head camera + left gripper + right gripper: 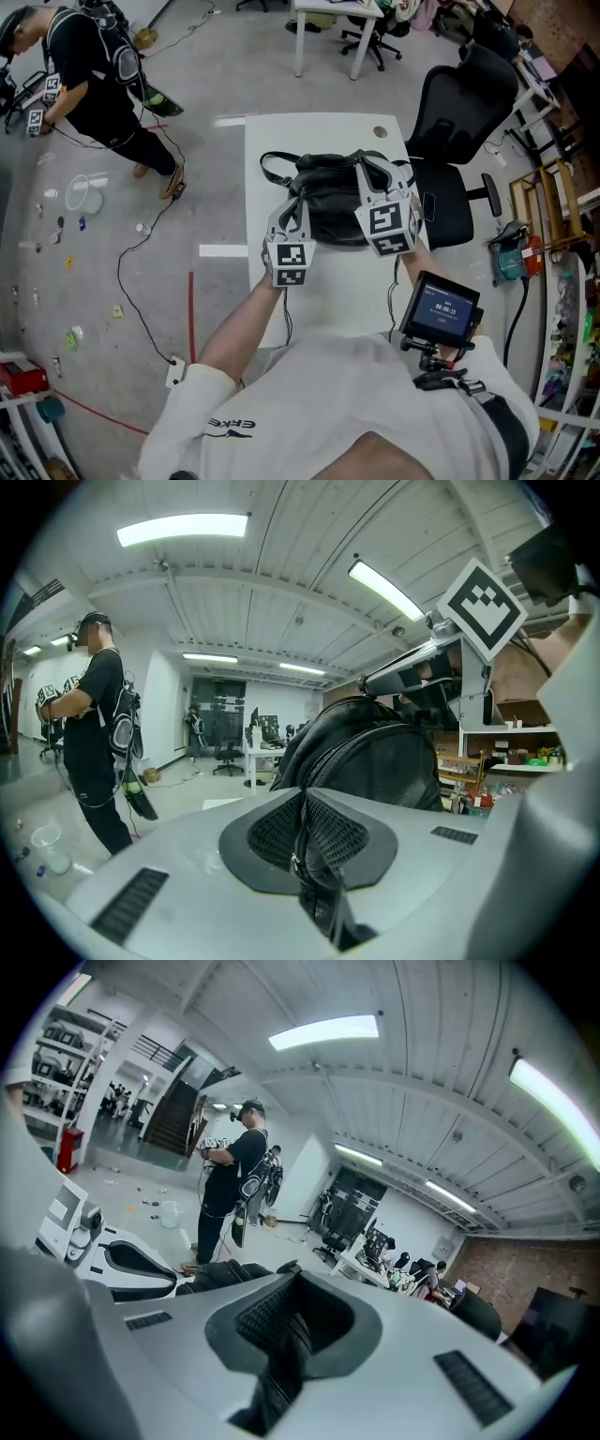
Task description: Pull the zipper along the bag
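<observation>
Nearest the camera, the left gripper (296,208) is pressed together on a thin black strip at the backpack's (330,202) near left edge. Its own view shows a small metal piece in the pinch, so this is probably the zipper pull (296,859), held so it can be drawn along. The right gripper (372,183) is likewise clamped shut, on a fold of black backpack material at the right side. That grip looks meant to brace the backpack and keep the zipper track (330,759) taut. The backpack lies in the middle of the white surface (319,141), straps toward the far edge. Beyond stands an office chair (464,108). Further off to the left, another person (94,75) stands on the floor.
</observation>
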Motion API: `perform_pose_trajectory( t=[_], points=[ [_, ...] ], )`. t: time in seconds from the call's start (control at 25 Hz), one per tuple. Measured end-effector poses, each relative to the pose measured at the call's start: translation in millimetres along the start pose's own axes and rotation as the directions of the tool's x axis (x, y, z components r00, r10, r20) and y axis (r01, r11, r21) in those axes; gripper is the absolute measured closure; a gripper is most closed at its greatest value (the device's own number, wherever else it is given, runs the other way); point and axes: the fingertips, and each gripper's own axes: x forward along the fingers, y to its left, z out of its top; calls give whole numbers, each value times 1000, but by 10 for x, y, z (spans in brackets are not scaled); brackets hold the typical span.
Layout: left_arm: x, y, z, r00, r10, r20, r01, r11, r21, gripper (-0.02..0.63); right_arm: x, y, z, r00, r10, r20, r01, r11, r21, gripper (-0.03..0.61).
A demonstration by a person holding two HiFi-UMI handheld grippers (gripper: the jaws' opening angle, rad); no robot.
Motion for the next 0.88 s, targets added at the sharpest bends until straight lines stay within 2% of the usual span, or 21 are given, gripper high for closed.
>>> perform_pose_trajectory(
  t=[0.24, 0.44, 0.88],
  points=[
    [18, -8, 18, 1000, -9, 4, 9, 1000, 9, 611, 73, 73, 39, 1000, 16, -20, -17, 999, -47, 560],
    [54, 89, -103, 1000, -17, -15, 17, 1000, -3, 609, 158, 147, 97, 999, 23, -42, -25, 998, -63, 560],
    [129, 27, -31, 998, -56, -16, 57, 998, 20, 609, 276, 199, 145, 996, 28, -84, -38, 992, -117, 560]
  ],
)
